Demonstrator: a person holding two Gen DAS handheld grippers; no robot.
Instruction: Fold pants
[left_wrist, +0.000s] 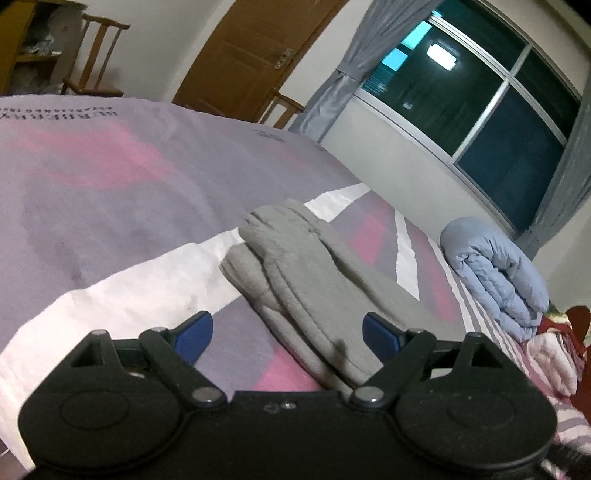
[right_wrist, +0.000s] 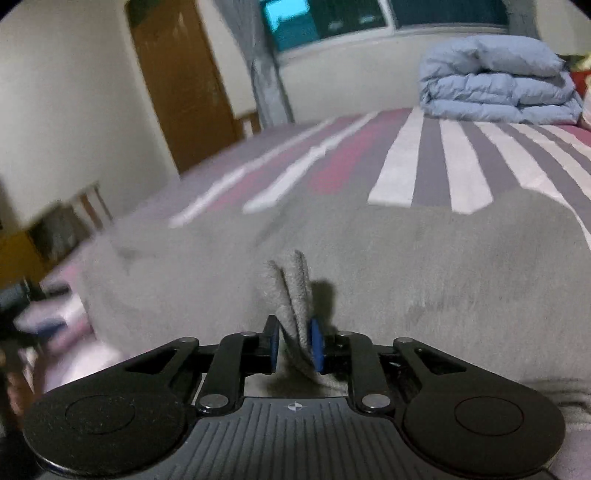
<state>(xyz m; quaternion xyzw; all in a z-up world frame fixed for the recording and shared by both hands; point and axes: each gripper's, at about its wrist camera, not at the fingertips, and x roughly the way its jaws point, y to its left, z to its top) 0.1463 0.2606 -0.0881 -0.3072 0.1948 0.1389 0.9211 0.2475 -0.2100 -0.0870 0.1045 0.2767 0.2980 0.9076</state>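
The grey pants (left_wrist: 314, 295) lie folded into a long thick strip on the striped bed cover (left_wrist: 110, 184). My left gripper (left_wrist: 288, 332) hovers low over the near end of that strip. Its blue fingertips (left_wrist: 195, 332) stand wide apart with nothing between them. In the right wrist view the grey pants (right_wrist: 424, 266) fill the foreground as a broad flat layer. My right gripper (right_wrist: 294, 343) is shut on a raised fold of the cloth, which sticks up between its blue pads (right_wrist: 316, 345).
A folded pale blue duvet (left_wrist: 495, 266) sits at the far side of the bed under the window, and is also in the right wrist view (right_wrist: 495, 88). Pink and white bedding (left_wrist: 554, 362) lies beside it. A wooden chair (left_wrist: 96, 55) and a brown door (left_wrist: 240, 55) stand beyond the bed.
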